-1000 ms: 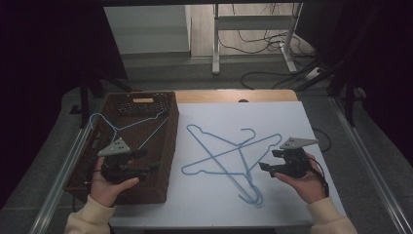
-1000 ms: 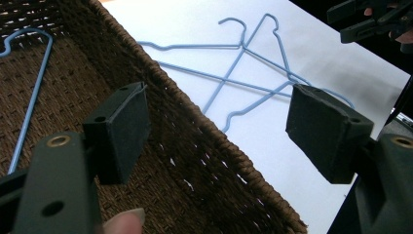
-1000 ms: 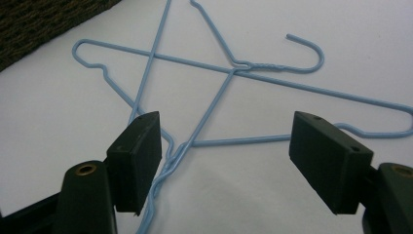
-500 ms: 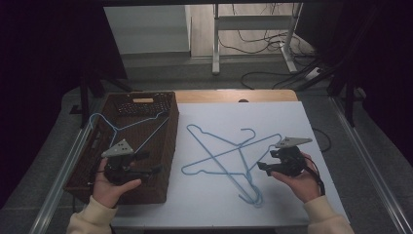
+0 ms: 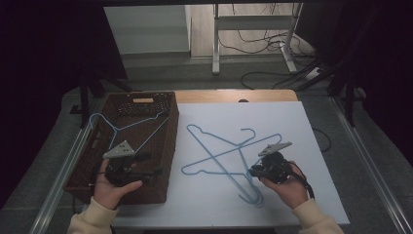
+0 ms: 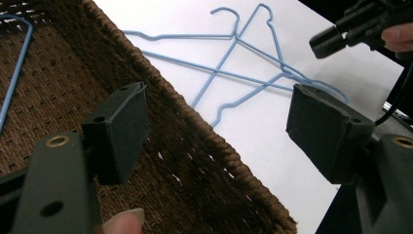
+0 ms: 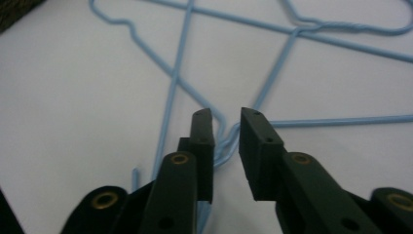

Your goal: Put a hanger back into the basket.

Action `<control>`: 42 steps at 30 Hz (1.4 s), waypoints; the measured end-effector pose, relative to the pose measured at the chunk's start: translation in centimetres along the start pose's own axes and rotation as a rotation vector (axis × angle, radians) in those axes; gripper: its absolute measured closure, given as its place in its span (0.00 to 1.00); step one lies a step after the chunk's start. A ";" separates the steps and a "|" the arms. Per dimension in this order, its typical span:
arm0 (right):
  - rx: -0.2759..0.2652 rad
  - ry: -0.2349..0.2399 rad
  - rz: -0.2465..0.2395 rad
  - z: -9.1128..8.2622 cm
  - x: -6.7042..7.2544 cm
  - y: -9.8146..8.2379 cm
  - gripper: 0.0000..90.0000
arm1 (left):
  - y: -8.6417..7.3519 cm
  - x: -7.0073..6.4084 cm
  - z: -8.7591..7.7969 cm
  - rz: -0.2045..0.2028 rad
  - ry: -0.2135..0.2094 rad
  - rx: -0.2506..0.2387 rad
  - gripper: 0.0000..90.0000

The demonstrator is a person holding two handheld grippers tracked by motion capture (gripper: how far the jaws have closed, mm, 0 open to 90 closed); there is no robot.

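Observation:
Two blue wire hangers (image 5: 229, 151) lie crossed on the white table top (image 5: 302, 126). My right gripper (image 5: 253, 171) is low at their near right end. In the right gripper view its jaws (image 7: 225, 141) have just been closing. They stand narrow on either side of a twisted wire (image 7: 221, 146) with a small gap left. A third blue hanger (image 5: 122, 127) lies in the brown wicker basket (image 5: 168, 146) at the left. My left gripper (image 5: 152, 165) hovers open over the basket's near part, and in its own view (image 6: 219, 126) nothing is between the pads.
The basket's woven rim (image 6: 195, 122) runs between the left gripper and the table. The right gripper (image 6: 350, 29) shows far off in the left gripper view. Cables and a metal stand (image 5: 253, 48) are on the floor beyond the table.
The right gripper has moved left and a little down onto the hangers' near end, and its jaws have narrowed. The left gripper has kept still.

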State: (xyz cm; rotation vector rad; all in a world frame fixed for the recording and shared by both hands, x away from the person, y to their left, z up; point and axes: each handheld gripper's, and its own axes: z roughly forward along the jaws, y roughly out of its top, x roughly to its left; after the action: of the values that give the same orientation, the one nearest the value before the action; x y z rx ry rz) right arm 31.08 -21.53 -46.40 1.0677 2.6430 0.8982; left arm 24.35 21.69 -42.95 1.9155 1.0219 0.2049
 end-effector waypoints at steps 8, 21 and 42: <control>0.084 0.033 -0.018 1.0 1.9 -0.7 1.00 | 0.0 -0.5 0.0 0.004 -0.007 -0.001 0.27; 0.207 -0.018 -0.013 1.5 2.7 -3.2 1.00 | -0.1 -0.4 0.2 0.006 -0.017 0.007 0.26; 0.259 -0.140 0.062 -0.4 0.5 -5.8 1.00 | -0.2 -0.3 0.3 0.001 -0.007 0.025 0.26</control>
State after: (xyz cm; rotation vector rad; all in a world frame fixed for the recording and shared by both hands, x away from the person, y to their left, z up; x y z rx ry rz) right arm 27.23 -24.64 -49.41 1.2250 2.6714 0.4779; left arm 24.21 21.28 -43.17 1.9384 1.0237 0.1869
